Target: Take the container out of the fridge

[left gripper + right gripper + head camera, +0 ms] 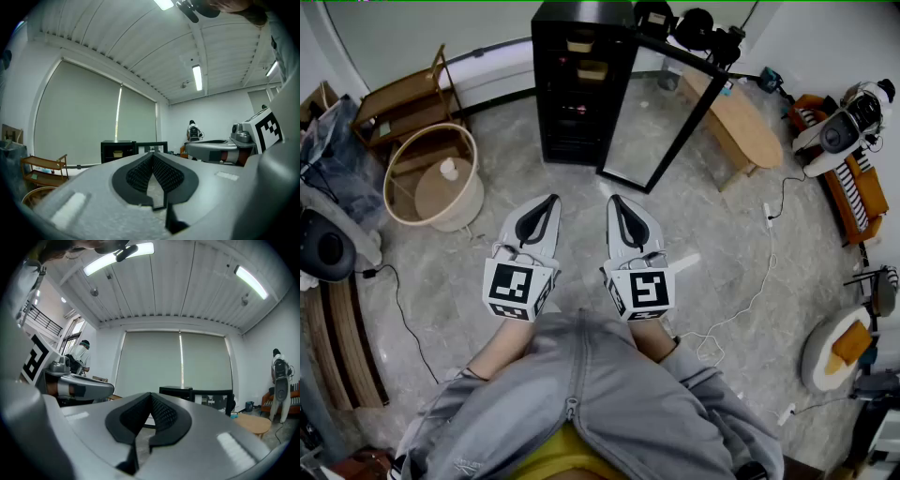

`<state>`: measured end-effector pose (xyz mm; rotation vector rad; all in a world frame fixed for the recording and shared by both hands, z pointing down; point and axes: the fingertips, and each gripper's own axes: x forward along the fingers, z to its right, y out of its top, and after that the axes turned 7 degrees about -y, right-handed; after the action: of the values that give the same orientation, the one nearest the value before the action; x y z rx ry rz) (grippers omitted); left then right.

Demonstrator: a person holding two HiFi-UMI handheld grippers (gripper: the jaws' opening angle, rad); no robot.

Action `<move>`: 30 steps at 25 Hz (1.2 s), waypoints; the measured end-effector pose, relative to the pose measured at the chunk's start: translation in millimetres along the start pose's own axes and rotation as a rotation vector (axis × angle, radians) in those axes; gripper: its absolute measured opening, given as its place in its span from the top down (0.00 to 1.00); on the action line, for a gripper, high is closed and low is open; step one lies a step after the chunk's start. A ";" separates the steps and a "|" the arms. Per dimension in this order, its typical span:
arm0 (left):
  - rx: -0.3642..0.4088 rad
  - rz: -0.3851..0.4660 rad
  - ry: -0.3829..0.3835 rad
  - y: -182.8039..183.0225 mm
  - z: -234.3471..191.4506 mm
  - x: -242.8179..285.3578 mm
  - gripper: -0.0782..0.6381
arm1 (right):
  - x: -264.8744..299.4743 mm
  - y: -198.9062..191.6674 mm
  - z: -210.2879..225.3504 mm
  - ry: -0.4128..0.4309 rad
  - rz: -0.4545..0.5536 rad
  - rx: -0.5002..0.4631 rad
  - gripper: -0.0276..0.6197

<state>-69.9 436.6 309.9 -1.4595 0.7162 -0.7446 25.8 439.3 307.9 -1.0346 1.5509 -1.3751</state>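
Note:
A black fridge (581, 80) stands on the floor ahead of me, its glass door (661, 112) swung open to the right. Yellowish containers (592, 70) sit on its upper shelves. My left gripper (552, 201) and right gripper (612, 201) are held side by side over the floor, well short of the fridge, both shut and empty. In the left gripper view the fridge (117, 151) is small and far beyond the shut left gripper (152, 155), with a pale container (117, 153) on a shelf. The right gripper (151, 394) points at the fridge (176, 392) too.
A round basket-like stand (431, 178) and wooden shelves (398, 108) are at the left. A wooden table (745, 122) stands right of the door. Cables (750, 300) trail over the floor at right. A person (280, 385) stands far off at the right.

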 end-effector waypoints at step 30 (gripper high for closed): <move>-0.017 0.023 -0.095 -23.4 -139.0 230.4 0.67 | 216.4 -57.3 116.6 -0.116 -0.052 0.066 0.95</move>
<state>-45.1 169.3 339.0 -1.4898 0.6674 -0.6484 64.5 192.6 344.6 -1.1006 1.3941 -1.3677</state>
